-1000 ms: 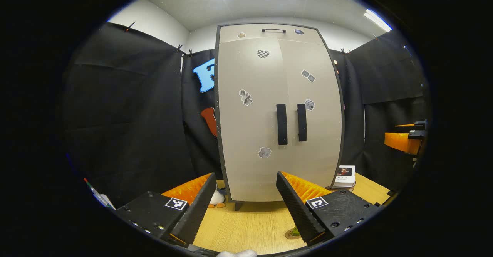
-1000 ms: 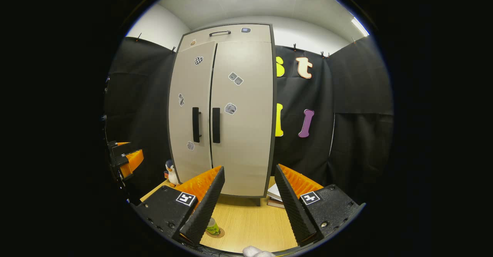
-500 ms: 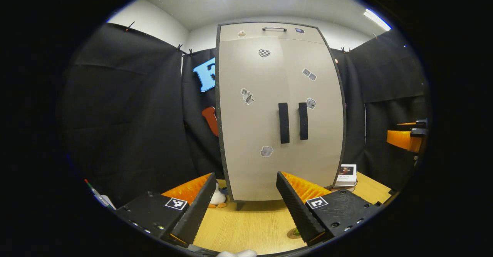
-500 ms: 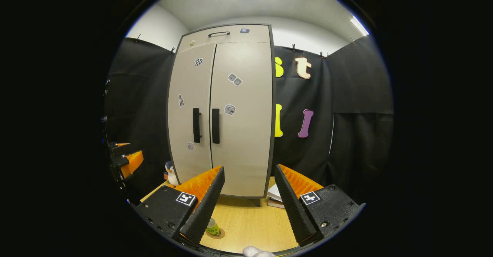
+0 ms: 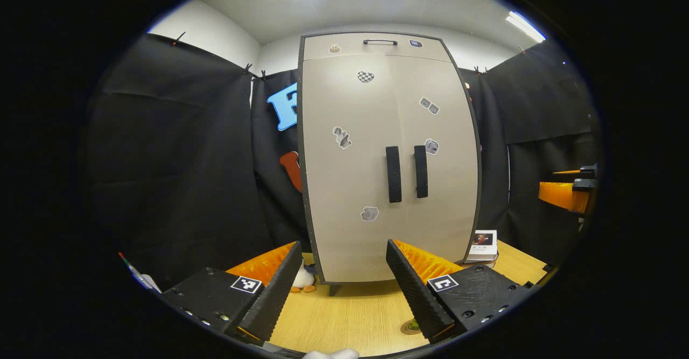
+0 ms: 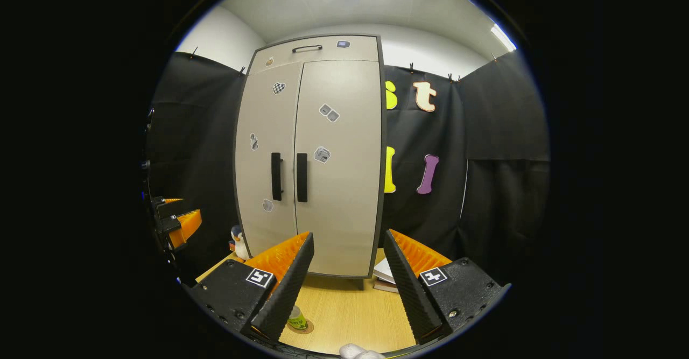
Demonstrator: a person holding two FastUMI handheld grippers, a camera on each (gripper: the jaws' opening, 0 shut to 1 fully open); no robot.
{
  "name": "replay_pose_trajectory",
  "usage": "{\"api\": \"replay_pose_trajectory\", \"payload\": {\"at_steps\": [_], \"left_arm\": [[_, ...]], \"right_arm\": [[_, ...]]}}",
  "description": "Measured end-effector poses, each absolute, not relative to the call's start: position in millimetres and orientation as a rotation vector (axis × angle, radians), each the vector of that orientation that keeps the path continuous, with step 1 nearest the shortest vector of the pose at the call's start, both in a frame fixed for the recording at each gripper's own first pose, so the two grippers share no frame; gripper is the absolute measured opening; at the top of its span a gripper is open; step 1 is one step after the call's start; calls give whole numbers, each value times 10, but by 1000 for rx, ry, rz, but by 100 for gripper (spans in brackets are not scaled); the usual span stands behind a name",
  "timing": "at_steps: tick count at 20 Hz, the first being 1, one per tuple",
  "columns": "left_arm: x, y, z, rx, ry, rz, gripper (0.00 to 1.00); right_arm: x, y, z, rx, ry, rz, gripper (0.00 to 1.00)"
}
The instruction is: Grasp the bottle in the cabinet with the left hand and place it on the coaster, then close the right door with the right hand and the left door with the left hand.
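On a wooden table (image 5: 350, 321), against black cloth walls, stood a tall grey cabinet (image 5: 387, 160) on short dark feet, both doors shut, left door (image 5: 350, 176) and right door (image 5: 447, 176) meeting flush, two dark upright handles side by side at the seam. Carried small stickers on both doors and a drawer-like panel with a dark handle on top. Overhead, ceiling lights and pale wall.

Left of the cabinet foot, a penguin toy (image 6: 238, 242), near the cloth. Right of it, a stack of books (image 6: 386, 275), just beside the cabinet's corner.

Near the table's front, between the grippers, sat the bottle (image 6: 296, 318) upright on the coaster (image 6: 308, 326), well apart from the cabinet; partly hidden behind a finger in both views.

Held back from the cabinet: left gripper (image 5: 339, 289) with fingers spread, holding nothing; right gripper (image 6: 344, 281) likewise spread and holding nothing. Seen also at the side of each other's view, well apart.

Bare tabletop lay between the grippers and the cabinet front. At the sides, the table ran close to the cloth.
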State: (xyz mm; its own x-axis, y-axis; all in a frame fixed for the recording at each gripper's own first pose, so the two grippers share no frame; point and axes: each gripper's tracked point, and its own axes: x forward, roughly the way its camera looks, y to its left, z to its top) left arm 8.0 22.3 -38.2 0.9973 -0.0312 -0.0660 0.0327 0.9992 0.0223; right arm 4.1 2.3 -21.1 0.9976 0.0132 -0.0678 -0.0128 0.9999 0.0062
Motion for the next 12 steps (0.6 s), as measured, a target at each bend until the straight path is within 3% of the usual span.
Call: {"api": "replay_pose_trajectory", "payload": {"at_steps": [12], "left_arm": [[70,178,-402,35,88,-9,96]], "right_arm": [[101,49,-181,17,61,57,81]]}}
